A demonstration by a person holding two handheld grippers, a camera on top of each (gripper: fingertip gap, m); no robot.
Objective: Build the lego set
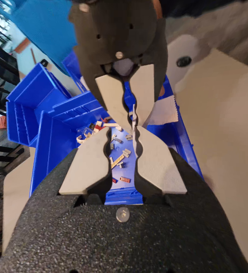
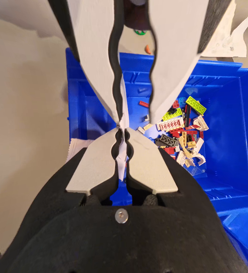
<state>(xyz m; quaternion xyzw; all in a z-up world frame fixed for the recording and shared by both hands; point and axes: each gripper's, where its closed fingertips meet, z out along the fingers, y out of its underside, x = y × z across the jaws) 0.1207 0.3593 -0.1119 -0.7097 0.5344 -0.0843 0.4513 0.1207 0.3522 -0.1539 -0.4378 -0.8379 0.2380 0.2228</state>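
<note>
My two grippers meet tip to tip above a blue bin [image 1: 46,147] of loose toy bricks [image 2: 183,133]. My right gripper [image 2: 122,130] is shut on a thin white paper packet [image 2: 122,162] that stands edge-on between its pads. It shows from the front in the left wrist view [image 1: 135,124], pinching the same packet [image 1: 135,116]. My left gripper [image 1: 123,130] is open with a wide gap. The packet lies along its right finger [image 1: 149,147] only. In the right wrist view the left gripper [image 2: 135,118] is open, with the bricks below it.
A white serrated-edged paper piece [image 1: 163,110] lies at the bin's rim beside the right gripper. More blue bins [image 1: 31,96] stand to the left. The bin [image 2: 231,133] sits on a tan table [image 2: 24,88]. A white sheet [image 2: 223,41] lies beyond it. My hands' fingertips stand some 4 centimetres from each other.
</note>
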